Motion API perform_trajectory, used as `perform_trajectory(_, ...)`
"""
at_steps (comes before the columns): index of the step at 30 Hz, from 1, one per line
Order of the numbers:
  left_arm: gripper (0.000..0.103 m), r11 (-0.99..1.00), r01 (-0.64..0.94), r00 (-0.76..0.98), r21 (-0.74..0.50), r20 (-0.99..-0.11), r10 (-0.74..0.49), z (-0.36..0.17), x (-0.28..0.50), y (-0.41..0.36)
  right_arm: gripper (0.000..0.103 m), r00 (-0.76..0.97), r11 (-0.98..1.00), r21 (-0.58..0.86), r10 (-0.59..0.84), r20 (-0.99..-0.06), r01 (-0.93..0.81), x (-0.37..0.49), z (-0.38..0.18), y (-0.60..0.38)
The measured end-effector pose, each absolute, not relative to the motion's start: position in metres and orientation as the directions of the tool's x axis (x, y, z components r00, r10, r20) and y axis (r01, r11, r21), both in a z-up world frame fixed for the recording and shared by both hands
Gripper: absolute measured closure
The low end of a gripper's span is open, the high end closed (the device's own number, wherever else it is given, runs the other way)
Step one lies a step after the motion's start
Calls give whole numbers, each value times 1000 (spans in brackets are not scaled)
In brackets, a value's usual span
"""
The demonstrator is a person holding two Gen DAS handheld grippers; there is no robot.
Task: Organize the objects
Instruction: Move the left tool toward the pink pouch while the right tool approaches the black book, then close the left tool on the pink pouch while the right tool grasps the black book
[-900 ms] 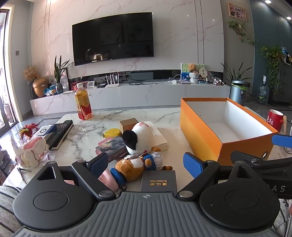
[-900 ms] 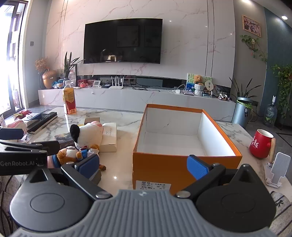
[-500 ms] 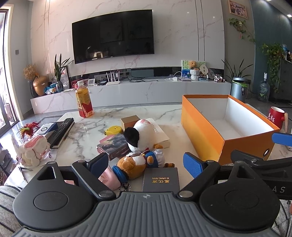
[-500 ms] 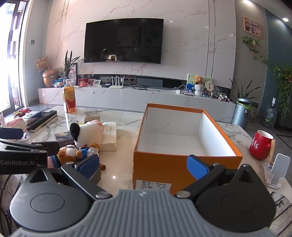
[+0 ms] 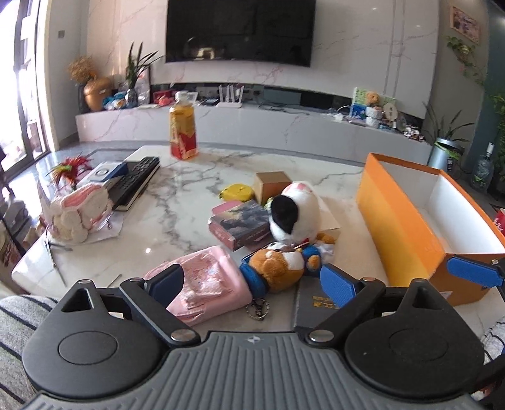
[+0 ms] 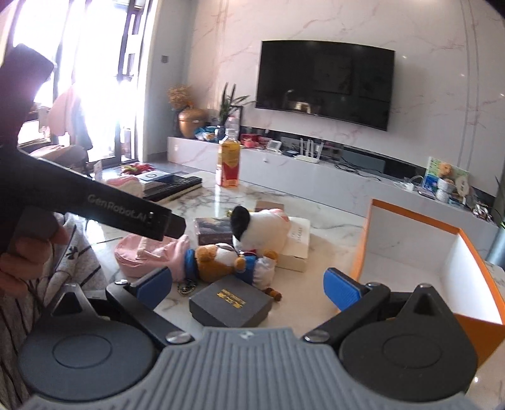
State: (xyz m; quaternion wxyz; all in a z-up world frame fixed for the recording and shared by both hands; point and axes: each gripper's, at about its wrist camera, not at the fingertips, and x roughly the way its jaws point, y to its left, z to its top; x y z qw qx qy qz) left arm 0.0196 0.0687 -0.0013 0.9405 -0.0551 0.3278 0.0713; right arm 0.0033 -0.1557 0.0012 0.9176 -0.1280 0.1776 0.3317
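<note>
So far nothing is packed: the orange box [image 5: 407,227] sits empty, toys [image 5: 277,268] and books lie beside it on the surface [image 5: 176,202], both hand-held grippers [image 5: 252,284] [image 6: 249,284] spread wide, holding nothing

Big room behind the table
A black TV [image 5: 240,30] hangs on the white wall; a green plant [image 5: 448,148] stands at the side.
</note>
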Motion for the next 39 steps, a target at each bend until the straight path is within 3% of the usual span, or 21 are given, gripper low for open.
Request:
perform_trajectory(4, 0, 944, -315, 698, -100, -698, 159, -12, 36, 96, 1, 615, 661, -111, 606, -504, -743, 35, -8, -139)
perform_trajectory(8, 0, 902, -397, 651, -170, -745, 146, -18, 55, 119, 1, 524, 613, -47, 630, -573, -789, 70, -19, -125)
perform_trajectory(12, 0, 891, -429, 593, -148, -790, 155, -27, 77, 127, 1, 441, 587, 4, 612, -656, -809, 98, -37, -112)
perform_trajectory(15, 0, 944, -301, 587, -136, -806, 72, -21, 91, 130, 1, 411, 576, 16, 603, -684, -817, 108, -50, -105)
perform_trajectory(18, 0, 996, 18, 581, -84, -810, -79, -13, 103, 122, 1, 406, 572, 26, 611, -679, -820, 111, -57, -103)
perform_trajectory(21, 0, 964, 266, 481, 8, -868, -126, -22, 114, 108, 1, 407, 575, 14, 596, -692, -818, 114, -63, -101)
perform_trajectory(23, 0, 937, 350, 398, -16, -902, -164, -33, 123, 106, 1, 407, 579, 18, 595, -693, -815, 117, -65, -102)
perform_trajectory(27, 0, 918, 396, 289, -36, -944, -162, -54, 141, 114, 1, 396, 593, 53, 599, -696, -803, 123, -66, -103)
perform_trajectory(33, 0, 903, 421, 329, 82, -942, -68, -55, 151, 122, 1, 367, 583, 79, 606, -706, -809, 125, -70, -100)
perform_trajectory(39, 0, 899, 426, 291, 101, -956, -30, -66, 163, 134, 1, 371, 576, 72, 612, -698, -814, 124, -71, -100)
